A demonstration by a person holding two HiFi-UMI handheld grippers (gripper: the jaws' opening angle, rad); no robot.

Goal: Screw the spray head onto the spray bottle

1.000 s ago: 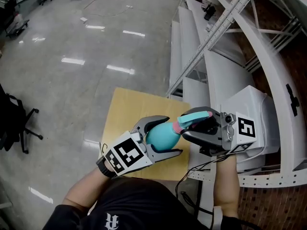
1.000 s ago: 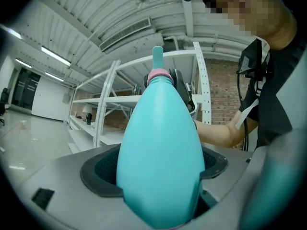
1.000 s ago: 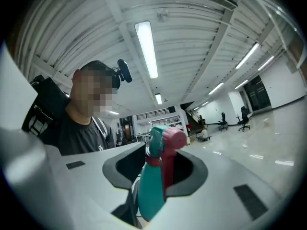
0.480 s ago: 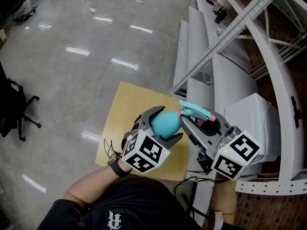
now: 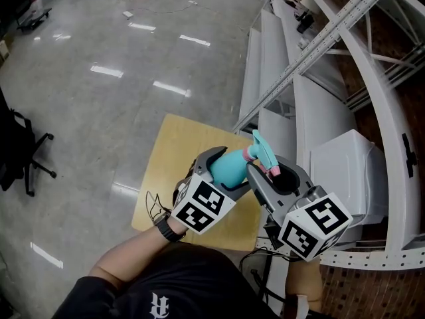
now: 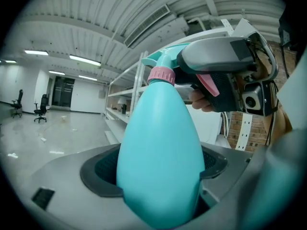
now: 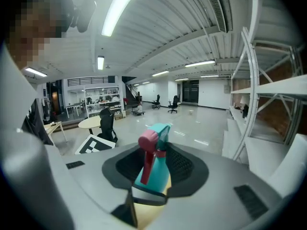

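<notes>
Above the yellow surface (image 5: 174, 153) we hold the bottle (image 6: 160, 162) clamped round its belly by the fingers of the left gripper (image 5: 226, 171), with its neck pointing up and away toward the right gripper (image 5: 273, 173). That gripper's fingers are closed partway on the spray head (image 7: 152, 164), seated at the pink collar (image 6: 160, 74). Head and bottle look roughly in line, so we judge the twist goes about that axis.

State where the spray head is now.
Head view, right of centre: the spray head, gripped by the right tool, tops the teal bottle, which the left tool holds.
</notes>
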